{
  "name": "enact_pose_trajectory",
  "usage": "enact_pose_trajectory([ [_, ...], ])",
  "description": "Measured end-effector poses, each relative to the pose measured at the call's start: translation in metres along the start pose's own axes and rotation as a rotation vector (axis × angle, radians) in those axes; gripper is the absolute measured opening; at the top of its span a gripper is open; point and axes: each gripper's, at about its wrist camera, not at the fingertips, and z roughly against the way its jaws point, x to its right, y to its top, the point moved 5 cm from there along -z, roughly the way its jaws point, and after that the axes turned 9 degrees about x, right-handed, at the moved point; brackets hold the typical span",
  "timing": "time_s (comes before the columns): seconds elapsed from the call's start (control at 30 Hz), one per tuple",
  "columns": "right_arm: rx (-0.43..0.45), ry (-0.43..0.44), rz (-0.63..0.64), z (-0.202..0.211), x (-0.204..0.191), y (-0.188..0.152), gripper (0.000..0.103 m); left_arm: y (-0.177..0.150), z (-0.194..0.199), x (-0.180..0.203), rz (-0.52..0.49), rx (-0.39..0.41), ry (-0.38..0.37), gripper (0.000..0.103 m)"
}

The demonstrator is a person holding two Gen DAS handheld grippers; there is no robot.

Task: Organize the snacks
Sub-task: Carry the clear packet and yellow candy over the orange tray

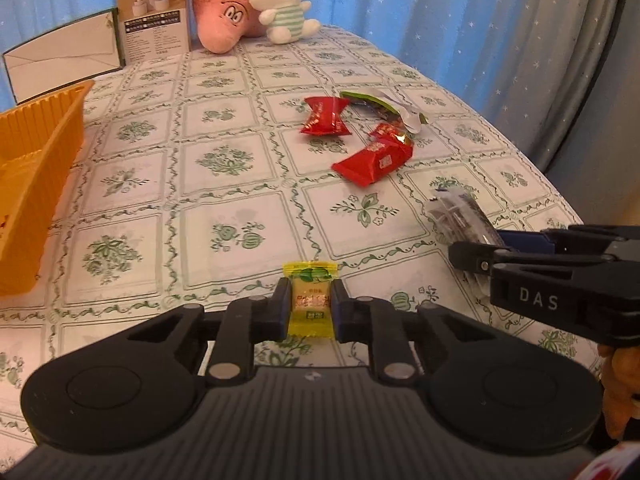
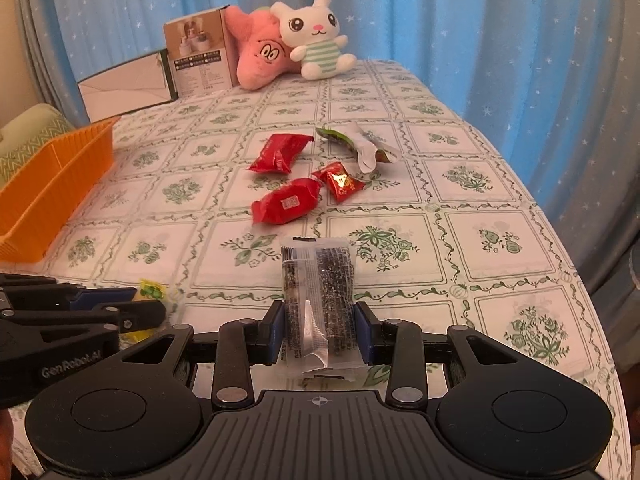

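Note:
My left gripper [image 1: 310, 309] is shut on a small yellow wrapped candy [image 1: 310, 296] near the table's front edge; the same yellow candy [image 2: 152, 290] peeks out behind that gripper in the right wrist view. My right gripper [image 2: 320, 330] is shut on a clear packet of dark snack [image 2: 320, 292], and that clear packet [image 1: 460, 216] shows at the right of the left wrist view. Three red snack packets lie mid-table: one [image 2: 280, 152] farthest, one [image 2: 286, 202] nearest, a shiny one [image 2: 340, 182] to the right. A green and silver wrapper [image 2: 360, 146] lies behind them.
An orange plastic basket [image 2: 52, 184] stands at the left of the table. At the back are a white bunny plush [image 2: 318, 36], a pink plush [image 2: 256, 52], a printed box [image 2: 200, 54] and a flat white box [image 2: 124, 84]. Blue star curtains hang behind.

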Motion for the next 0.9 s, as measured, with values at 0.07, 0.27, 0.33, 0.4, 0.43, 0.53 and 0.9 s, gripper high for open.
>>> enact_pose_trajectory([
  [0.07,0.009,-0.007,-0.009,0.007,-0.003,0.001,0.037,0.003,0.010,-0.006,0.011,0.010,0.007,0.018],
  [0.27,0.033,-0.002,-0.018,0.030,-0.028,0.011,0.037,0.015,0.044,-0.031,0.054,0.043,0.029,0.018],
  [0.33,0.039,0.009,-0.016,0.037,-0.041,0.014,0.037,0.019,0.056,-0.040,0.064,0.059,0.042,0.018],
  [0.4,0.049,0.022,-0.013,0.043,-0.056,0.019,0.037,0.023,0.071,-0.052,0.075,0.077,0.057,0.018],
  [0.43,0.053,0.030,-0.010,0.045,-0.063,0.021,0.037,0.024,0.078,-0.057,0.080,0.083,0.064,0.018],
  [0.53,0.078,0.065,0.006,0.053,-0.086,0.031,0.037,0.028,0.096,-0.073,0.088,0.099,0.087,0.018],
  [0.9,0.124,0.176,0.073,0.065,-0.168,0.061,0.037,0.033,0.151,-0.138,0.148,0.143,0.185,0.018],
])
